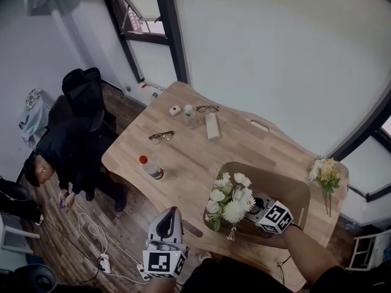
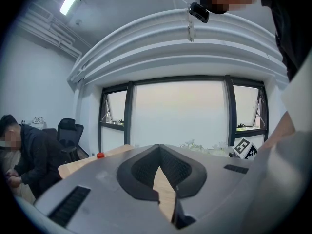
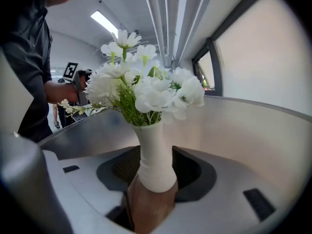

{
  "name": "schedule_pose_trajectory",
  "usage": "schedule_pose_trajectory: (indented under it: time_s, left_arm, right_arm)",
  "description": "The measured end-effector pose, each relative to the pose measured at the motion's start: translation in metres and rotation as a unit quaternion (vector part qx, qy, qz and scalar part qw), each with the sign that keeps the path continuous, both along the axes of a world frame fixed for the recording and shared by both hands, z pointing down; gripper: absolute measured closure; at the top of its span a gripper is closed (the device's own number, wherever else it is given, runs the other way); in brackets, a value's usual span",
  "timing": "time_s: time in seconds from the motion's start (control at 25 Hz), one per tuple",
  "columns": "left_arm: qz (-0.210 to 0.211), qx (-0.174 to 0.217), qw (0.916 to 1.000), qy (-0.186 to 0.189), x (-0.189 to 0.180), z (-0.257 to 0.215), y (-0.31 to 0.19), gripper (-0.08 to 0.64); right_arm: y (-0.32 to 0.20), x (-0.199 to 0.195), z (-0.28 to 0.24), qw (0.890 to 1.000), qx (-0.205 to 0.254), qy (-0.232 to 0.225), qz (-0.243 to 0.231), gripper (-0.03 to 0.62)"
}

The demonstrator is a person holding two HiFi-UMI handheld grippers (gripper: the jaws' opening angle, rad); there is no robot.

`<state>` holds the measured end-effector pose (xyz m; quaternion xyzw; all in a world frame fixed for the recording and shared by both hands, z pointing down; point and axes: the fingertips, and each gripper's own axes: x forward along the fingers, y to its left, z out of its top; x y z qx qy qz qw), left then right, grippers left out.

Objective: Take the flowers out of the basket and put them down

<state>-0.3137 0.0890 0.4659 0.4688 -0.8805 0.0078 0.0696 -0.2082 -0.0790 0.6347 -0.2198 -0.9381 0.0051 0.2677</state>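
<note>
The right gripper [image 1: 255,206] reaches into the basket [image 1: 296,191] because the white flowers [image 1: 231,201] lie there, not yet lifted. Its jaws are opening around the bunch's white-wrapped stem without pressing it. The left gripper [image 1: 171,213] hangs off the table [image 1: 183,157] edge, closed and empty, seemingly spare. A yellow bunch [image 1: 325,173] lies on the table. I can read no writing, only square markers

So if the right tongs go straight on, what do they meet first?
The white bouquet's wrapped stem: it already stands between the right tongs, which are opening and seemingly not pressing it.
</note>
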Motion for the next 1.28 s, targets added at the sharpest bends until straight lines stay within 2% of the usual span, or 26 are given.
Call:
schedule_pose_trajectory:
  time_s: [0.04, 0.12, 0.32, 0.68, 0.8, 0.92, 1.28]
  left_arm:
    - [-0.002, -0.002, 1.0000, 0.000, -0.001, 0.000, 0.002, 0.558]
    - [-0.006, -0.006, 1.0000, 0.001, -0.003, 0.001, 0.005, 0.558]
    - [-0.015, -0.011, 0.9998, -0.001, -0.005, 0.000, 0.014, 0.558]
    - [-0.038, -0.023, 0.9990, -0.009, -0.016, -0.005, 0.032, 0.558]
    - [-0.042, -0.025, 0.9988, -0.010, -0.019, -0.005, 0.037, 0.558]
    - [-0.040, -0.025, 0.9988, -0.012, -0.022, -0.007, 0.037, 0.558]
    - [-0.018, -0.017, 0.9996, -0.014, -0.024, -0.010, 0.026, 0.558]
  right_arm:
    - [0.004, 0.000, 0.000, 1.000, -0.002, -0.001, -0.011, 0.369]
    - [0.010, -0.002, 0.001, 1.000, 0.000, -0.008, -0.025, 0.325]
    - [0.017, -0.016, 0.001, 0.999, 0.004, -0.034, -0.023, 0.296]
    - [0.033, -0.047, -0.004, 0.997, 0.008, -0.073, -0.029, 0.291]
    - [0.038, -0.053, -0.002, 0.997, 0.008, -0.071, -0.038, 0.294]
    - [0.041, -0.056, -0.002, 0.997, 0.009, -0.066, -0.041, 0.325]
    - [0.030, -0.052, -0.017, 0.998, 0.028, -0.062, -0.008, 0.328]
